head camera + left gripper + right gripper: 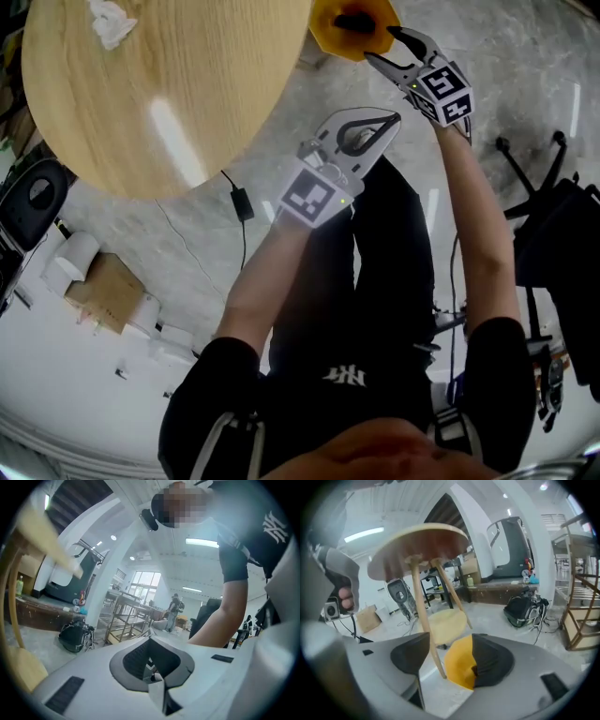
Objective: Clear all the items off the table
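Note:
A round wooden table (159, 84) fills the upper left of the head view, and a crumpled white tissue (111, 22) lies near its far edge. On the floor beyond the table stands a yellow bin (352, 23). My right gripper (380, 45) hangs just over the bin's rim, open, with nothing between its fingers. In the right gripper view the yellow bin (457, 665) shows past the open right gripper (450, 639), beside a table leg (424, 616). My left gripper (394, 117) is shut and empty, held off the table in front of my body. The left gripper (152, 644) faces the room.
A cardboard box (98, 286) and white rolls sit on the floor at left. A black power adapter (242, 203) with its cable lies near the table. A black chair (553, 216) stands at right. A black bag (522, 609) and a metal rack (581, 597) stand farther off.

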`<state>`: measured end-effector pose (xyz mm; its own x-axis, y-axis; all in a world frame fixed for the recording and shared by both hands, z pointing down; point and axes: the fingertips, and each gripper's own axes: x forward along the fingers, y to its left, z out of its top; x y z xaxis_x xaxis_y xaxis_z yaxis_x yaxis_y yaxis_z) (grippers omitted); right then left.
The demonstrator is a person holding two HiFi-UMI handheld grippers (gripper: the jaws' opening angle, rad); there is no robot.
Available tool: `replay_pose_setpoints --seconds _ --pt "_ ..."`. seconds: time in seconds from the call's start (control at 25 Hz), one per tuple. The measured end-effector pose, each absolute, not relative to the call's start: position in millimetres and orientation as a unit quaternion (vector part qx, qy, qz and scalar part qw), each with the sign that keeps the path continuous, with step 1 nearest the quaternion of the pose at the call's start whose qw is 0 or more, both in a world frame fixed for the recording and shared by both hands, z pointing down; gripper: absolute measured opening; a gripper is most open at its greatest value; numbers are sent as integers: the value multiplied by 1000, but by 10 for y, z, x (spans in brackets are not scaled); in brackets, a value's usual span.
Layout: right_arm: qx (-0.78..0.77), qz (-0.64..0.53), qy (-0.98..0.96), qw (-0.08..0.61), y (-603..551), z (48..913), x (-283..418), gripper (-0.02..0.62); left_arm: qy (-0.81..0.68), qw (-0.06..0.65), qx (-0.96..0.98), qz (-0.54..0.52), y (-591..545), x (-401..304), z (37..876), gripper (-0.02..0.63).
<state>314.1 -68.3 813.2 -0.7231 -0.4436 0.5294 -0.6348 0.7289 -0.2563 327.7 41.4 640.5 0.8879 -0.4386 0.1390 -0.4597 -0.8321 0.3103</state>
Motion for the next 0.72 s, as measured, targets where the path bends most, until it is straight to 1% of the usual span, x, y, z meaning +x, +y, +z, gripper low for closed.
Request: replay_pose_setpoints --seconds 0.12,0.2,0.24,0.28,0.36,0.44,0.56,0.6,0.72 --pt "291 205 -917 178 -535 7151 3140 258 -229 166 959 11 495 3322 5630 11" --pt "291 193 -925 149 -478 6415 3147 258 -226 164 960 -2 513 3299 5088 11" --pt "291 184 -930 133 -452 6023 3146 238 -225 159 961 -2 523 3281 4833 11" --pt "288 174 -935 117 -413 5623 3142 197 -223 152 963 2 538 3264 4595 11" --pt "277 142 -946 88 -314 4814 3135 192 -225 129 966 4 555 3242 4119 11" --pt "265 103 -957 60 -159 4036 3096 121 -233 104 967 -11 598 3186 3611 11" --pt "242 61 -968 33 127 3162 2914 48 -248 88 965 -8 721 2964 3051 11" --pt "235 48 -970 28 179 2941 2840 38 -252 86 964 -2 729 2874 2918 11" --pt "222 16 -975 15 271 2399 2520 38 -261 61 963 -9 709 2494 2465 11"
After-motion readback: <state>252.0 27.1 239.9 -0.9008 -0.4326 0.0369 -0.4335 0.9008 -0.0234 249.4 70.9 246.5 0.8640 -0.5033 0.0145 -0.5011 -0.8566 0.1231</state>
